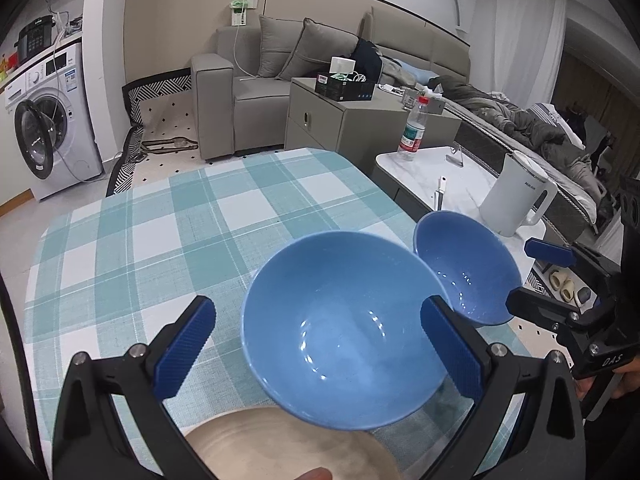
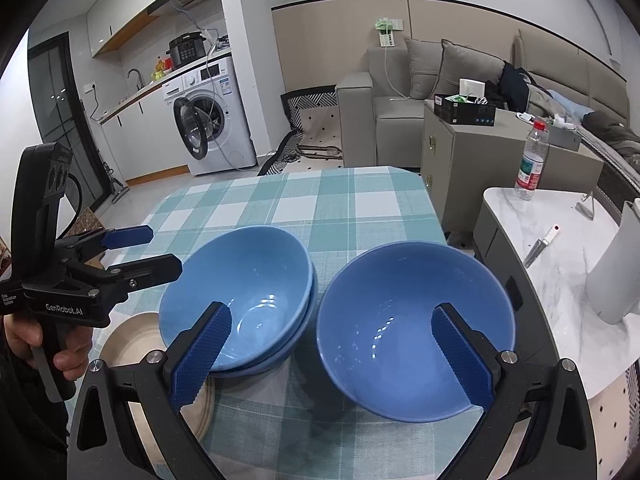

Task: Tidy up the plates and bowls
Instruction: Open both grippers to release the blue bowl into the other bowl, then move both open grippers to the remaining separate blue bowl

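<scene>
Both hand-held grippers, left gripper (image 1: pixel 318 350) and right gripper (image 2: pixel 334 354), hang wide and empty over the checked tablecloth (image 1: pixel 160 240), where stacked glossy blue bowls (image 2: pixel 240 300) sit beside a single blue bowl (image 2: pixel 412 332) that apparently goes onto them next, near a beige plate (image 2: pixel 128 344).

My table (image 2: pixel 320 204), checked teal cloth: stacked blue bowls (image 2: pixel 240 280) centre-left, single blue bowl (image 2: pixel 412 320) centre-right, beige plate (image 2: pixel 132 340) lower left.

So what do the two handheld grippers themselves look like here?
Both the left gripper and the right gripper have black frames with silver screws and two blue ribbed pads. The left one's body reads GenRobot.AI in white; the right one's shows DAS.
</scene>
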`<state>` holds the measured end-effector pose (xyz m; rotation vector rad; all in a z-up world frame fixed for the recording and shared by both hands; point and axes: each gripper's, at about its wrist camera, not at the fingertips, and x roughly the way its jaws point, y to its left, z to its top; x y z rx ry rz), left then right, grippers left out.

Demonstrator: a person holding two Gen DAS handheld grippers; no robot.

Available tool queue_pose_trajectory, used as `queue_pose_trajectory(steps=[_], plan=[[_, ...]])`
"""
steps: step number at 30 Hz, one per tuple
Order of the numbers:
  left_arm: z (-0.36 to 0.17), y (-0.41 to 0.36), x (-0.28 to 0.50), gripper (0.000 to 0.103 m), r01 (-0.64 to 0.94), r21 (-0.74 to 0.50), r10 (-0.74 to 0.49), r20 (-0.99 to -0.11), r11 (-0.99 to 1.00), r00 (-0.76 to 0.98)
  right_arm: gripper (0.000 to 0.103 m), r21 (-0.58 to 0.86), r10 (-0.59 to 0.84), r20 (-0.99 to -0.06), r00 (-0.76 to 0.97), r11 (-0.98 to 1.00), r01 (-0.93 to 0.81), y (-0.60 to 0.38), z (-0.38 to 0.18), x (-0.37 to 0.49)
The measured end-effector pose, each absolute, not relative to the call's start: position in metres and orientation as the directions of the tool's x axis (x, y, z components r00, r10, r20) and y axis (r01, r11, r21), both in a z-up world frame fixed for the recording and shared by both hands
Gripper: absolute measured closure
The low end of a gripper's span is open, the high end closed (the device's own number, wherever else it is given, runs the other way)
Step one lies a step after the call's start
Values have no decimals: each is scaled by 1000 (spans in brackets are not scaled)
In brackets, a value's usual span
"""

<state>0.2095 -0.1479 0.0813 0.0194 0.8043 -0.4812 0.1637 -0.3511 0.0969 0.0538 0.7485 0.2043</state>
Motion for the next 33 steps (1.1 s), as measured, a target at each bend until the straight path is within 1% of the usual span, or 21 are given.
queue_pose_trajectory(steps=[6, 14, 19, 27, 33], plan=[[87, -164, 213, 0, 445, -146, -410, -700, 883, 585, 1, 130, 184, -661, 728, 983, -131, -371, 100, 159], [95, -184, 224, 0, 475, -157, -436, -702, 866, 563, 1, 131, 137, -653, 744, 989, -67, -396, 102, 151], [95, -198, 235, 0, 494, -163, -444, -725, 854, 527, 1, 136, 107, -649, 753, 990, -23, -412, 102, 146], [92, -221, 242, 1, 561, -164, -474, -746, 811, 467, 1, 163, 73, -663, 745, 986, 48, -438, 93, 142], [90, -237, 244, 1, 594, -130, -466, -758, 794, 456, 1, 168, 53, -676, 735, 982, 84, -451, 86, 141]])
